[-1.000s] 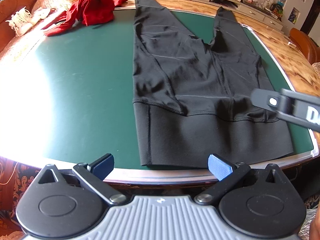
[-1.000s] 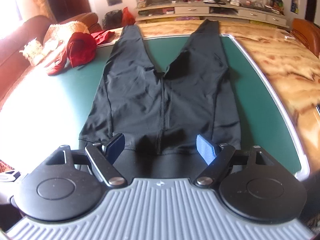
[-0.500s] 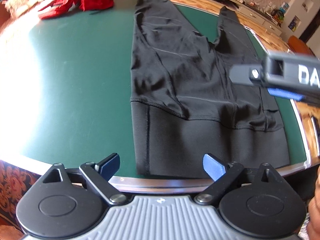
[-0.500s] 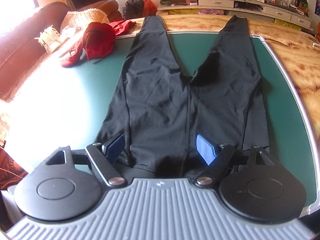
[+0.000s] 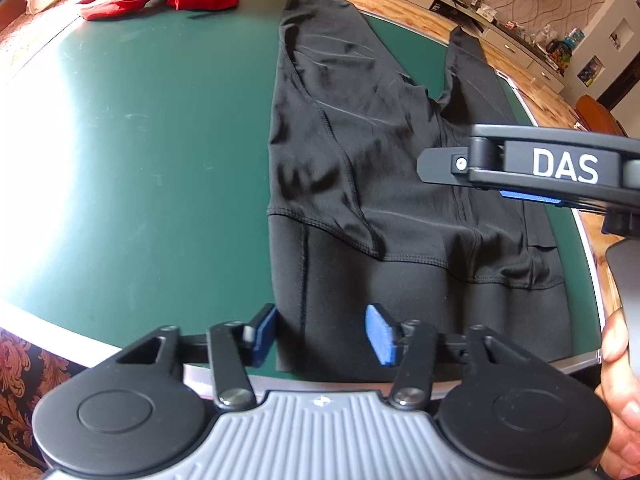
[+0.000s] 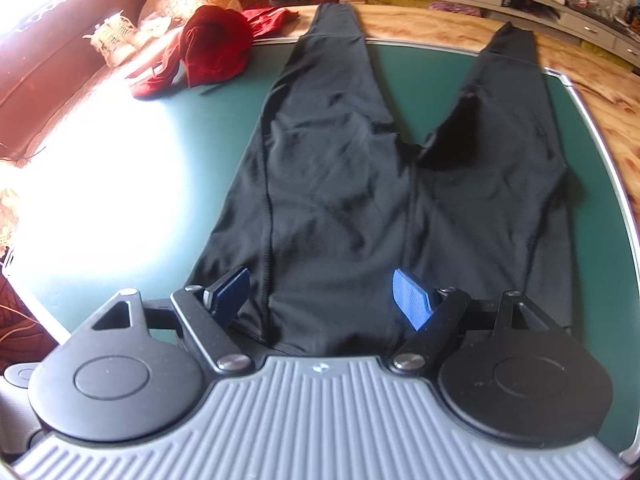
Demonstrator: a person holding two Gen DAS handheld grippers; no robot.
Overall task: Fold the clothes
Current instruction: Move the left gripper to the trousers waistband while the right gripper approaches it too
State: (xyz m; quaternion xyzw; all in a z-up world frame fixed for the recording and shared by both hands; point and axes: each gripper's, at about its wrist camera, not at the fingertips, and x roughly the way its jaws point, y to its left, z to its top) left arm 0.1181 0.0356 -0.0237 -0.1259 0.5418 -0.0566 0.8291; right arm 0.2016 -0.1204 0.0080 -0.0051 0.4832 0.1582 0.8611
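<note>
The black leggings (image 6: pixel 340 200) are lying flat on the green bench (image 5: pixel 140 140), the waistband at the near edge and the two legs spreading away toward the far side. The fabric is looking thin, smooth and a little shiny, so I am judging it light, soft and stretchy, and probably slippery between the pads. It is not going to hold any shape; a fold is likely needing both ends carried together. The thick waistband corner at the near left seems the best place to take hold, because its seam is giving more to pinch.

The left gripper (image 5: pixel 320 334) has just been closing its jaws around that corner, the cloth between them, but the pads are not yet pressing it. The right gripper (image 6: pixel 320 300) is standing released, wide, over the waistband.

I am counting one pair of leggings, two grippers, and one heap of red clothes (image 6: pixel 216 52) at the far left.
</note>
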